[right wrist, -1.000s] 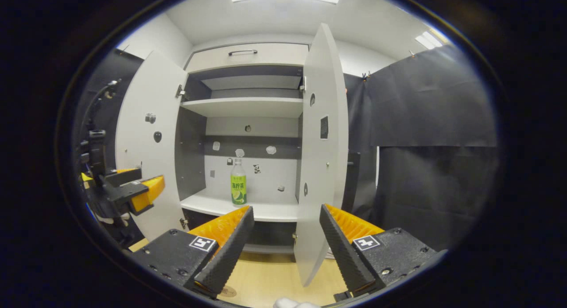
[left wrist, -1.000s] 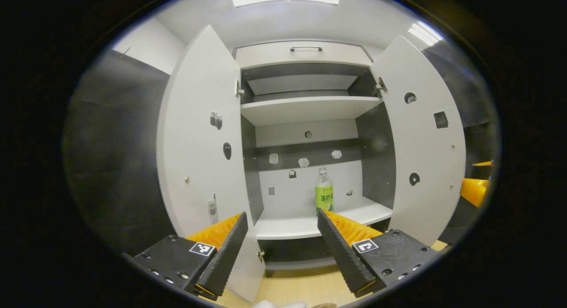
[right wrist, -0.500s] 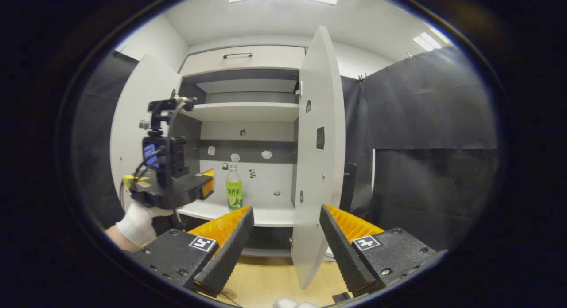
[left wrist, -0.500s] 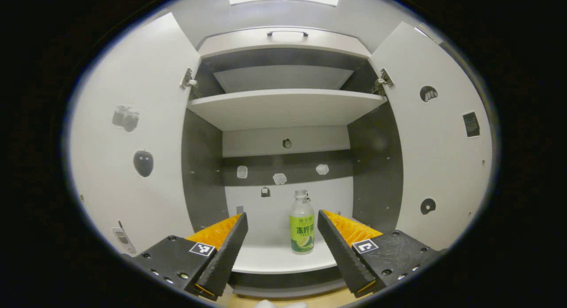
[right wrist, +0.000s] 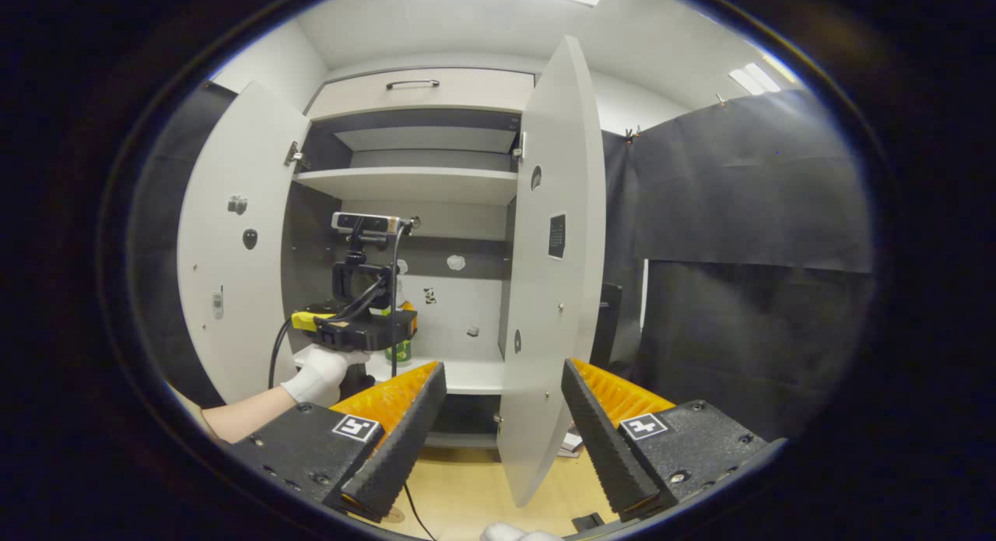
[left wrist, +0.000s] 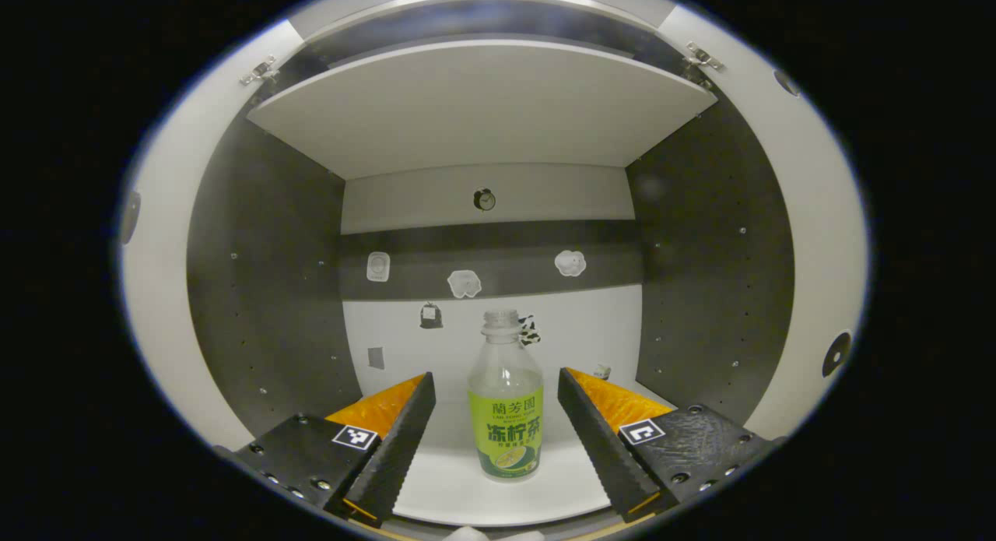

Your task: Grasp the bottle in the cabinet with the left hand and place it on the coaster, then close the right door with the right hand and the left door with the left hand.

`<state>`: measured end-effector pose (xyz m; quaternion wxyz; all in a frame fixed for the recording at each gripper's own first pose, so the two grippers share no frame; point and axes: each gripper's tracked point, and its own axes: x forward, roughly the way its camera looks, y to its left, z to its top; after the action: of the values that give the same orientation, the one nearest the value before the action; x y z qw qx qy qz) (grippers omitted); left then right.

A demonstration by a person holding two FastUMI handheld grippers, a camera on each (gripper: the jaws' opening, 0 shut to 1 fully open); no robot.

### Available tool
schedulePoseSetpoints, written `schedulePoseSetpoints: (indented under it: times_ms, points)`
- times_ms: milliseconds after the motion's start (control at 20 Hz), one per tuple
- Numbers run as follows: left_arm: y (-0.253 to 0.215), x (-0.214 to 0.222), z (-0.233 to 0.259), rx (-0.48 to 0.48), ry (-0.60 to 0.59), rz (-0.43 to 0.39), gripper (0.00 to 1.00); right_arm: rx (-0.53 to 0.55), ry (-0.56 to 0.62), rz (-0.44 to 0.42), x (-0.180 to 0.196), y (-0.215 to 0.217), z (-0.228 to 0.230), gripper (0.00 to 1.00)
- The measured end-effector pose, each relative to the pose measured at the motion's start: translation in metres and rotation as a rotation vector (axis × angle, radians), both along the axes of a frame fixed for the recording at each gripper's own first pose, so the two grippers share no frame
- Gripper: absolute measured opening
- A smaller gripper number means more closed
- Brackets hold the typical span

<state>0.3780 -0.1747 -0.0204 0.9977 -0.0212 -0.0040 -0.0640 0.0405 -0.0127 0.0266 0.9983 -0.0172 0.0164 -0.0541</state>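
Stage: reach for the first grasp, nothing ticked off so far. Clear plastic bottle with a green label and pale cap (left wrist: 506,401) stands upright on the white lower shelf (left wrist: 467,490) of the white-and-dark-grey cabinet (left wrist: 264,276), roughly centred between the side walls. Left tongs (left wrist: 496,436) are spread wide with the bottle sitting in the gap between the two fingers; neither finger touches it, clearance shows on both sides. From the right gripper view the left tongs (right wrist: 389,327) are inside the cabinet opening, held by a white-gloved hand (right wrist: 319,374), and the bottle (right wrist: 400,351) is mostly hidden behind that rig, only a bit of green showing. Right tongs (right wrist: 498,440) are also spread wide, holding nothing, parked in front of the cabinet above the light wood tabletop (right wrist: 467,494), with the edge of the white right door (right wrist: 548,292) in line between the fingers but well beyond them. Both doors are fully swung out: white left door (right wrist: 233,253) and the right one. A round brown edge (right wrist: 393,515) at the bottom of the right gripper view may be the coaster, too little of it to be sure. Left to do, as I read it: close on the bottle, lift it out, set it on the coaster, then shut right door, then left door. Judgement: alignment looks good, a squeeze at label height should take.
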Motion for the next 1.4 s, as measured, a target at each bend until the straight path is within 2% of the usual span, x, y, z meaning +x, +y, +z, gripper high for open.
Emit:
schedulePoseSetpoints:
  times_ms: [200, 450, 550, 700, 750, 800, 850, 1000, 1050, 1100, 1200, 1300, 1350, 1400]
  points:
    - [-0.006, 0.026, -0.012, -0.011, 0.019, 0.0, 0.97, -0.009, 0.019, 0.005, 0.006, 0.002, -0.006, 0.98]
    - [-0.009, 0.039, -0.022, -0.001, 0.041, 0.011, 0.97, 0.002, 0.029, 0.013, 0.01, 0.0, -0.01, 0.98]
    - [-0.007, 0.041, -0.022, 0.0, 0.043, 0.019, 0.73, -0.001, 0.026, 0.015, 0.009, -0.001, -0.01, 0.97]
    - [-0.009, 0.041, -0.022, -0.001, 0.047, 0.001, 0.81, 0.004, 0.025, 0.015, 0.009, -0.003, -0.01, 0.98]
    - [-0.008, 0.039, -0.022, -0.002, 0.051, -0.002, 0.75, 0.006, 0.023, 0.015, 0.009, -0.005, -0.01, 0.98]
    - [-0.006, 0.036, -0.021, -0.003, 0.053, -0.002, 0.79, 0.007, 0.022, 0.015, 0.008, -0.005, -0.01, 0.98]
    - [-0.003, 0.032, -0.019, -0.001, 0.049, -0.004, 0.75, 0.007, 0.017, 0.015, 0.007, -0.006, -0.01, 0.98]
    - [0.004, 0.015, -0.007, 0.007, 0.019, -0.011, 0.75, -0.005, 0.007, 0.015, 0.006, -0.008, -0.01, 0.98]
    - [0.007, 0.007, -0.002, 0.017, 0.006, -0.011, 0.79, -0.003, 0.006, 0.017, 0.006, -0.008, -0.011, 0.98]
    - [0.01, -0.002, 0.001, 0.024, -0.001, -0.01, 0.75, 0.0, 0.002, 0.019, 0.005, -0.008, -0.011, 0.98]
    - [0.017, -0.022, 0.007, 0.023, -0.016, -0.008, 0.79, 0.006, -0.004, 0.021, 0.003, -0.009, -0.011, 0.98]
    - [0.023, -0.044, 0.009, 0.013, -0.021, -0.014, 0.79, 0.009, -0.009, 0.025, 0.001, -0.009, -0.012, 0.97]
    - [0.026, -0.058, 0.011, 0.009, -0.027, -0.019, 0.75, 0.008, -0.012, 0.028, 0.0, -0.009, -0.013, 0.97]
    - [0.029, -0.071, 0.013, 0.007, -0.034, -0.02, 0.79, 0.007, -0.014, 0.029, -0.002, -0.009, -0.013, 0.98]
